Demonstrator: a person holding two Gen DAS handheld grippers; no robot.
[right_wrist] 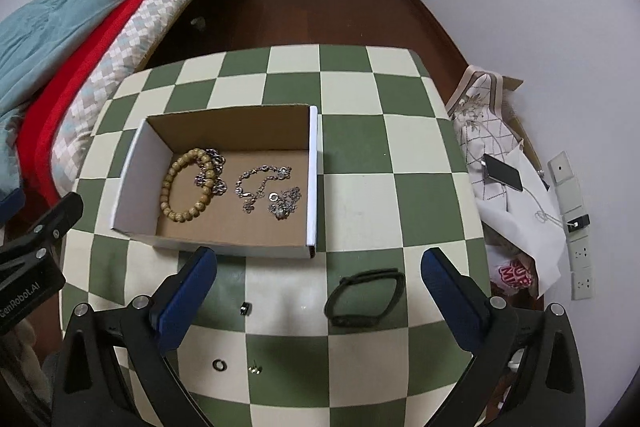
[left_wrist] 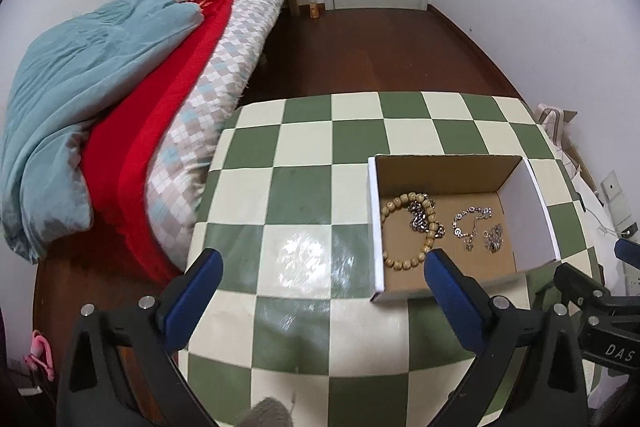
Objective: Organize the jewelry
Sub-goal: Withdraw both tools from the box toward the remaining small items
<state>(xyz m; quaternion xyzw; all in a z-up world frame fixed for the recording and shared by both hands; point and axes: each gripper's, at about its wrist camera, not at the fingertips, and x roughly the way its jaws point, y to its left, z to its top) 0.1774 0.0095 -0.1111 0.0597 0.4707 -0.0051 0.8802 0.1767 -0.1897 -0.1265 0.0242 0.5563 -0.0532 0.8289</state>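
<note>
Cardboard box sits open near the middle of the checkered table, holding a wooden bead bracelet at its left, a dark chain touching it, then a silver chain bracelet and a tangled silver necklace. Left gripper hovers wide open and empty over the table's left part, beside the box. Right gripper hangs equally spread and empty above the near edge, where a small dark ring, a black clasp, tiny studs and a black wristband lie.
</note>
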